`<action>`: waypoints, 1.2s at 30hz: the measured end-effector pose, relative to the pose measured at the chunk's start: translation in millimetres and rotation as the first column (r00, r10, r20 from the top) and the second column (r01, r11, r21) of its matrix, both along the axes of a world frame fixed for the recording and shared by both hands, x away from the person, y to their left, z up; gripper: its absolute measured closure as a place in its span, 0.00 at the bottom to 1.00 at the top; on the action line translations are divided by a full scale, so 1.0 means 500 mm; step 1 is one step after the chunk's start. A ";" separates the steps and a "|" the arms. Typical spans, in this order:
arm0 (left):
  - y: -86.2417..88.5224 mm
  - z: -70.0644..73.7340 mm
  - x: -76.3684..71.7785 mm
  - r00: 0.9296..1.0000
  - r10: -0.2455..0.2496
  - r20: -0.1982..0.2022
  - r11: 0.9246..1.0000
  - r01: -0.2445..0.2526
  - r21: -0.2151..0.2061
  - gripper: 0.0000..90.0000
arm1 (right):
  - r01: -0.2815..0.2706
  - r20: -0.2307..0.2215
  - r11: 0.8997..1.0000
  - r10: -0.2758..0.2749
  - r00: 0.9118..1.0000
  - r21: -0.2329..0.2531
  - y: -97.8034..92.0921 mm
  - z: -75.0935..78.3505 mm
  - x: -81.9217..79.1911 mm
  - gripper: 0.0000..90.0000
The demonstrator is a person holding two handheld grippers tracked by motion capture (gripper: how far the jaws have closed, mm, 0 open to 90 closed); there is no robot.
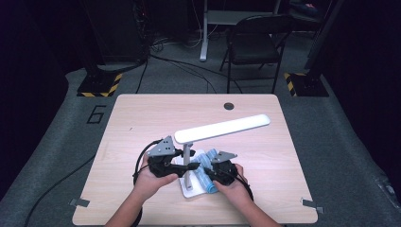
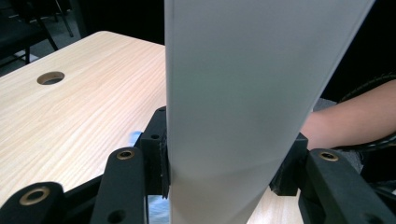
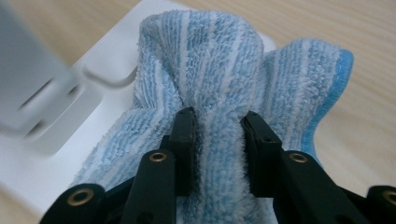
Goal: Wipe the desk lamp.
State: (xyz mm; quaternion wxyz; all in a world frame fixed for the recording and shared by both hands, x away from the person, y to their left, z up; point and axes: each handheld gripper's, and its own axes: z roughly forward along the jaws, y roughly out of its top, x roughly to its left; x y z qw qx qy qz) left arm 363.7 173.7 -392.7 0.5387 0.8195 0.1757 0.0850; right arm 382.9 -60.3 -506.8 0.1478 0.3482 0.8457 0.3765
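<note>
**Operator:** Dark workshop floor, cables and a folding chair (image 1: 253,40) lie behind; the light wooden table (image 1: 142,118) is mostly bare, with a cable hole (image 1: 229,106) at its far edge. What is in hand?

**Technician:** A white desk lamp (image 1: 222,127), standing near the front edge at centre. Its long head runs out to the far right, its post (image 1: 187,163) rises from a flat base (image 1: 191,191). The left gripper (image 1: 191,166) is clamped on the post (in the left gripper view both jaws press flat against the pale upright). The right gripper (image 3: 217,126) is closed on a bunched fold of the blue striped cloth (image 3: 219,60), which lies over the base just right of the post.

**Operator:** Handling?

**Technician:** Lamp: rigid, smooth, probably light but top-heavy, since the head overhangs far. I judge the low grip on the post correct; smooth plastic may slip, and the hinge at the head looks like the weak point. Cloth: soft terry, limp, grips easily; a pinched fold is sufficient.

**Operator:** Clearance?

**Technician:** Ample to the left, right and far side. The front edge is close to the base, so wipe strokes should run away from it. Keep the cloth clear of the post.
</note>
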 end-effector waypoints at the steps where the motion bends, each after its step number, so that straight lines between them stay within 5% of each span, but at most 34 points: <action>1: 0.000 0.000 0.000 1.000 -0.002 0.000 1.000 0.002 -0.003 0.57 | -0.006 -0.004 1.000 0.006 1.000 0.000 -0.005 0.001 -0.012 0.76; 10: 0.001 -0.002 0.000 1.000 -0.007 0.001 1.000 0.007 -0.005 0.57 | -0.066 -0.006 0.996 0.065 0.998 -0.054 -0.010 0.011 -0.081 0.75; 18: 0.001 -0.002 0.002 1.000 -0.017 -0.011 1.000 0.017 -0.013 0.57 | -0.094 0.011 0.995 0.095 0.995 -0.039 0.044 0.008 -0.079 0.70; 26: 0.003 -0.003 0.003 1.000 -0.022 -0.020 1.000 0.021 -0.018 0.56 | -0.066 0.034 0.998 0.066 0.997 0.022 0.061 -0.004 -0.019 0.71; 31: 0.004 -0.004 0.003 1.000 -0.023 -0.020 0.999 0.023 -0.025 0.56 | -0.051 0.070 0.999 0.052 0.996 -0.003 0.077 -0.006 0.021 0.71; 36: 0.005 -0.005 0.001 1.000 -0.018 -0.021 0.999 0.017 -0.032 0.56 | -0.005 0.052 1.000 0.004 0.999 0.019 0.088 -0.006 0.060 0.71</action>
